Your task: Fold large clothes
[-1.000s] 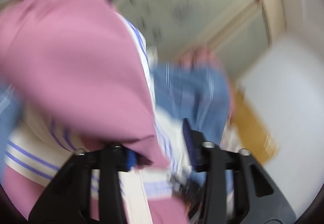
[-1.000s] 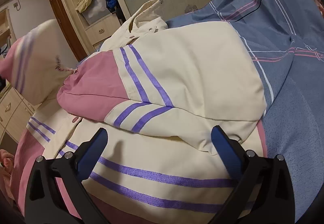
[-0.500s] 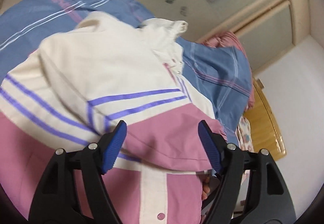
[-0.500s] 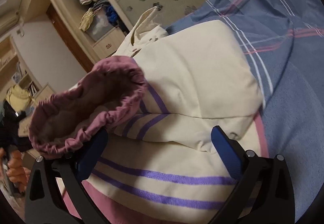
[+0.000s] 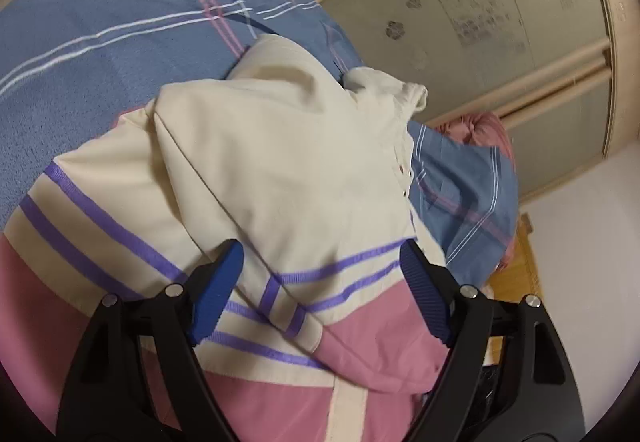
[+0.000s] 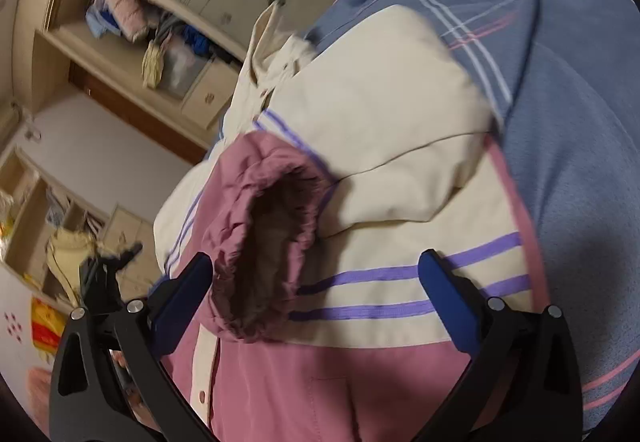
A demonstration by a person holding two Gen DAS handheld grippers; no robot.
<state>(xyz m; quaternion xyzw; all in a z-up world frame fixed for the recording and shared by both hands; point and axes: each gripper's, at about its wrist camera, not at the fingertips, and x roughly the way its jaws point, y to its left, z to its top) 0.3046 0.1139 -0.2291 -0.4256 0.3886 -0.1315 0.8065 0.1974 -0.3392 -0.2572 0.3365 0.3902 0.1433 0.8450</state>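
cream and pink padded jacket with purple stripes (image 5: pixel 280 170) lies on the blue plaid bed (image 5: pixel 100 42), sleeves folded in; left tongs (image 5: pixel 320 290) and right tongs (image 6: pixel 320 298) gape wide, empty. next, likely grip the hem at frame bottom.

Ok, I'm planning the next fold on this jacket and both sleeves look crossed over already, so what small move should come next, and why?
Probably bring both open hand-held grippers, left and right, down to the pink hem of the jacket and grip it. Neither holds anything, the sleeves lie folded over the cream chest, and the gathered pink cuff rests on top, so the bottom-up fold seems next.
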